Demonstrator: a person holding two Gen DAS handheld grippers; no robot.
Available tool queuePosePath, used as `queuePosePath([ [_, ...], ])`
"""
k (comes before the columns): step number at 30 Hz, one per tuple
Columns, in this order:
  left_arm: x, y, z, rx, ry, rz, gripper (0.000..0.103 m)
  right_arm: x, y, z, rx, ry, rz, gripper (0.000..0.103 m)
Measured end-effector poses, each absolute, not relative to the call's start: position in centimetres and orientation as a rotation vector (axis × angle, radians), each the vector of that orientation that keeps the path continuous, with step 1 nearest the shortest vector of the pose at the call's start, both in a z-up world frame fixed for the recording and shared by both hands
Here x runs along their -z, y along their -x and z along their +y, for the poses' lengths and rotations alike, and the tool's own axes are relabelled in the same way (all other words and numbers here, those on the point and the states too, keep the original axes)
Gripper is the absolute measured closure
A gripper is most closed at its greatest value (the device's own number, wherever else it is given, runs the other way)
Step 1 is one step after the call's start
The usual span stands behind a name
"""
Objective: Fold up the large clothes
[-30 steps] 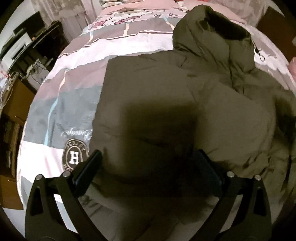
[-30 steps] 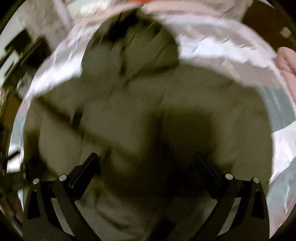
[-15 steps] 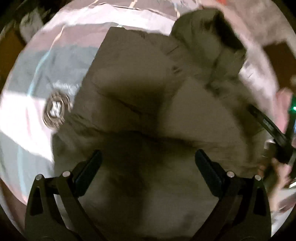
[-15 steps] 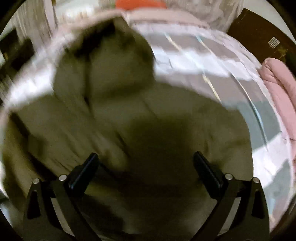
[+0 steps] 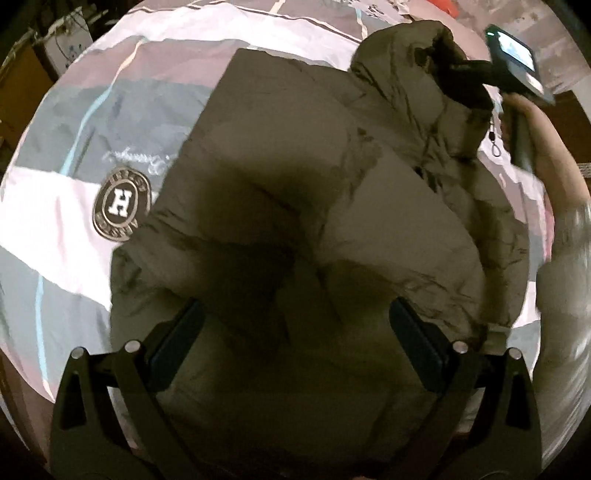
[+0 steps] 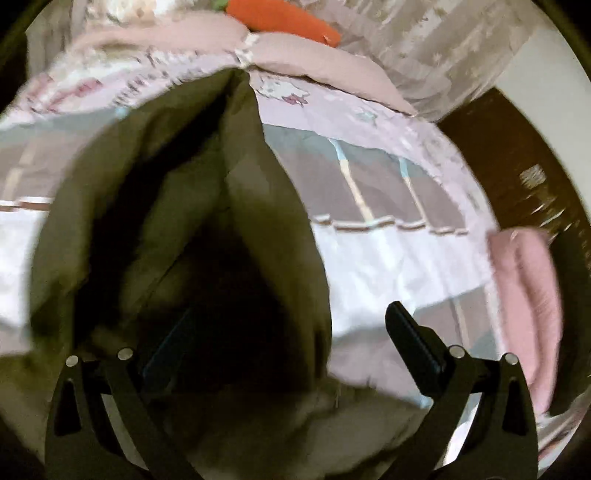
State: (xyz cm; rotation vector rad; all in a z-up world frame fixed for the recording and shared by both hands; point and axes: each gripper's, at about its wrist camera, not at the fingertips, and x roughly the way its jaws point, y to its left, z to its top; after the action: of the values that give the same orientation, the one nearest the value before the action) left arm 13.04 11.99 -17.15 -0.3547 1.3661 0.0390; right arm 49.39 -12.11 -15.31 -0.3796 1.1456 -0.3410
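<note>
A big olive puffer jacket point(image 5: 280, 155) lies on the bed with its sides folded in and its hood point(image 5: 417, 51) at the far end. My left gripper point(image 5: 295, 343) hovers open over the jacket's lower part, nothing between its fingers. In the left wrist view the right gripper's body point(image 5: 513, 70) shows at the upper right beside the hood, held by a hand point(image 5: 546, 155). My right gripper point(image 6: 291, 347) is open right above the hood point(image 6: 273, 221); its left finger point(image 6: 166, 350) is over the hood's dark opening, its right finger point(image 6: 413, 347) over the bedcover.
The bedcover point(image 5: 62, 177) is striped white, grey and pink, with a round H badge point(image 5: 122, 203). An orange carrot plush point(image 6: 284, 18) lies by the pillows. A pink cloth point(image 6: 524, 295) sits at the bed's right edge beside dark wooden furniture point(image 6: 517, 158).
The right gripper has travelled from over the jacket's body up to the hood. The left gripper has shifted down over the jacket's lower part. Both stay open; the jacket lies as before.
</note>
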Motion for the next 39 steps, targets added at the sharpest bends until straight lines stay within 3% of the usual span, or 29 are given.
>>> queuePosePath([
  [1, 17.2, -13.2, 12.2, -0.041, 0.354, 1.367, 0.002, 16.1, -49.9, -12.2, 0.366, 0.395, 1.160, 0.003],
  [2, 17.3, -13.4, 12.4, -0.048, 0.361, 1.366, 0.002, 17.0, -50.3, -12.6, 0.390, 0.400, 1.174, 0.036],
  [3, 17.3, -13.6, 12.5, -0.051, 0.370, 1.360, 0.002, 17.6, -50.5, -13.0, 0.402, 0.395, 1.194, 0.099],
  [7, 17.3, -13.9, 12.2, -0.052, 0.351, 1.345, 0.002, 15.0, -48.3, -14.6, 0.359, 0.246, 1.081, 0.100],
  [10, 17.5, -14.0, 11.6, -0.034, 0.348, 1.354, 0.002, 9.4, -43.8, -15.1, 0.216, 0.139, 0.903, 0.101],
  [15, 18.0, -13.4, 11.5, -0.066, 0.318, 1.382, 0.002, 1.3, -29.0, -16.2, -0.095, 0.121, 0.719, 0.100],
  [19, 17.3, -12.9, 12.8, -0.107, 0.337, 1.341, 0.002, 0.9, -17.5, -18.7, -0.277, 0.182, 0.771, 0.099],
  [23, 15.4, -12.0, 14.7, -0.152, 0.473, 1.216, 0.002, 5.5, -11.2, -22.9, -0.206, 0.175, 0.964, 0.076],
  [26, 15.0, -12.2, 14.4, -0.087, 0.552, 1.156, 0.002, 7.3, -10.7, -23.7, -0.169, 0.054, 1.114, 0.074],
  [32, 17.4, -14.2, 13.3, 0.055, 0.715, 1.175, 0.002, 6.7, -10.3, -21.5, -0.166, 0.069, 1.102, 0.070],
  [37, 20.3, -15.5, 13.1, 0.097, 0.858, 1.241, 0.002, 5.7, -9.0, -20.2, -0.192, 0.406, 0.972, 0.064],
  [39, 21.0, -15.8, 12.9, 0.104, 0.918, 1.262, 0.002, 5.8, -7.2, -18.4, -0.203, 0.678, 0.872, 0.037],
])
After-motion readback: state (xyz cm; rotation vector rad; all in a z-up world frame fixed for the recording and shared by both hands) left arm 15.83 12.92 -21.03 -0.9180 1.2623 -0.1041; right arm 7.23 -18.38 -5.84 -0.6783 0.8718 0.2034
